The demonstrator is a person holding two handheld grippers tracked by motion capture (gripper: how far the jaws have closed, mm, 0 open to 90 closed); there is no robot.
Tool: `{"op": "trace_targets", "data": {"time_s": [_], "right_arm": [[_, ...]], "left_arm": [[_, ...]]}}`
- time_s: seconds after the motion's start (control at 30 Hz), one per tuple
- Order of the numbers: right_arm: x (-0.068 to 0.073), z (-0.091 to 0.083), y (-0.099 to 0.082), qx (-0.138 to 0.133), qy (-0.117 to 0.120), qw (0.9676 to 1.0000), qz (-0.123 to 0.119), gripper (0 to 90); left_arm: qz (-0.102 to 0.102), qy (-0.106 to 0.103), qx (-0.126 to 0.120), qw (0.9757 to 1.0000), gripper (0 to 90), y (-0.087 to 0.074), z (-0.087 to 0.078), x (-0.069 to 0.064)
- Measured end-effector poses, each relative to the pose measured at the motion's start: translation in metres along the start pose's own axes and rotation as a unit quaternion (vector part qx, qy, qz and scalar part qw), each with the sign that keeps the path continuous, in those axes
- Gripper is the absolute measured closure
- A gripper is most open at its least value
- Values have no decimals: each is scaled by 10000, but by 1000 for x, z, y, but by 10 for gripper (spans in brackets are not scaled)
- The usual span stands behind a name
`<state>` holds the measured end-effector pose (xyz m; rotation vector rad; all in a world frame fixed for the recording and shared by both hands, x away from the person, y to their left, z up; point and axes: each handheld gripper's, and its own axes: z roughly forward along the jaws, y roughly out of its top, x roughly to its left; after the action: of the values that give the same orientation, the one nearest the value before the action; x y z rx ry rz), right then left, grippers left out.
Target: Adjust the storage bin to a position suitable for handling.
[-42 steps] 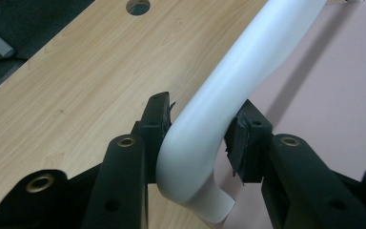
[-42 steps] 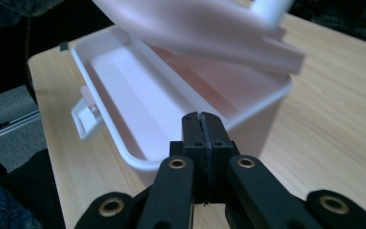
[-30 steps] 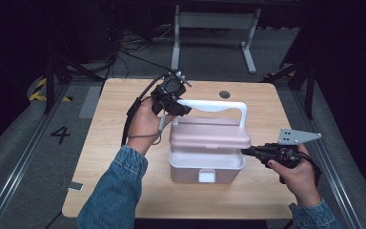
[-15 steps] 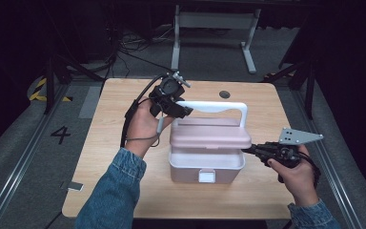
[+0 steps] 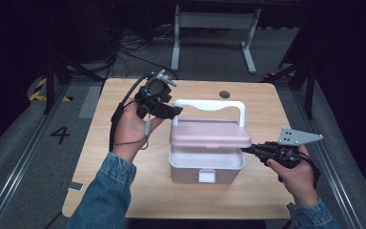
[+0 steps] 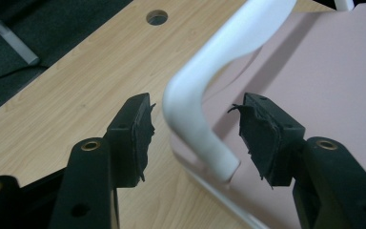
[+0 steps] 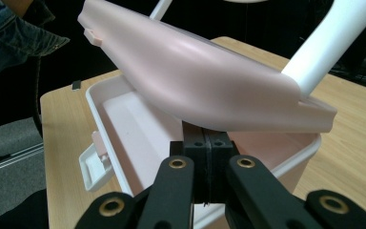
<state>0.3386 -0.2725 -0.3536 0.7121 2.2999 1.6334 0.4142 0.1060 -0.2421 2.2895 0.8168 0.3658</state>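
Observation:
A box with a white base (image 5: 206, 164) and a pink lid (image 5: 209, 137) stands mid-table, its white handle (image 5: 208, 103) upright. The lid is tilted up off the base on the right side (image 7: 195, 76). My left gripper (image 5: 175, 110) is open at the handle's left upright; in the left gripper view the handle's bend (image 6: 195, 90) runs between the spread jaws of the left gripper (image 6: 195, 138) without touching either pad. My right gripper (image 5: 246, 150) is shut at the box's right side. The right gripper view shows the right gripper (image 7: 207, 138) with its closed tips tucked under the raised lid edge, above the open base (image 7: 133, 124).
The box's white front latch (image 5: 207, 176) hangs open toward the person. The wooden table (image 5: 124, 181) has a round cable hole (image 5: 225, 94) behind the box. Beyond the far edge stand a metal stand (image 5: 214, 21) and dark floor; a rail runs along the left.

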Motion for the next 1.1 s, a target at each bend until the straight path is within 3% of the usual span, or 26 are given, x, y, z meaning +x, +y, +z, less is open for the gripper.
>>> {"op": "trace_targets", "data": {"time_s": [0.17, 0.47, 0.73, 0.9, 1.1], "right_arm": [[-1, 0, 4, -57, -27, 10000, -27, 900], [-4, 1, 14, -183, -110, 9997, -91, 900], [-9, 0, 21, -292, -270, 9992, -74, 900], [-12, 0, 26, -344, -298, 9989, -58, 900], [-15, 2, 30, -380, -320, 9988, -32, 900]], "left_arm": [[-205, 44, -69, 9998, 446, -19, -14, 7], [-328, 11, -59, 9994, 436, -43, -24, 7], [-206, -34, -171, 9996, 436, -58, -24, 3], [-17, -219, -347, 9992, 474, -69, -18, 2], [-123, -320, -426, 9985, 460, -77, -7, 2]]}}
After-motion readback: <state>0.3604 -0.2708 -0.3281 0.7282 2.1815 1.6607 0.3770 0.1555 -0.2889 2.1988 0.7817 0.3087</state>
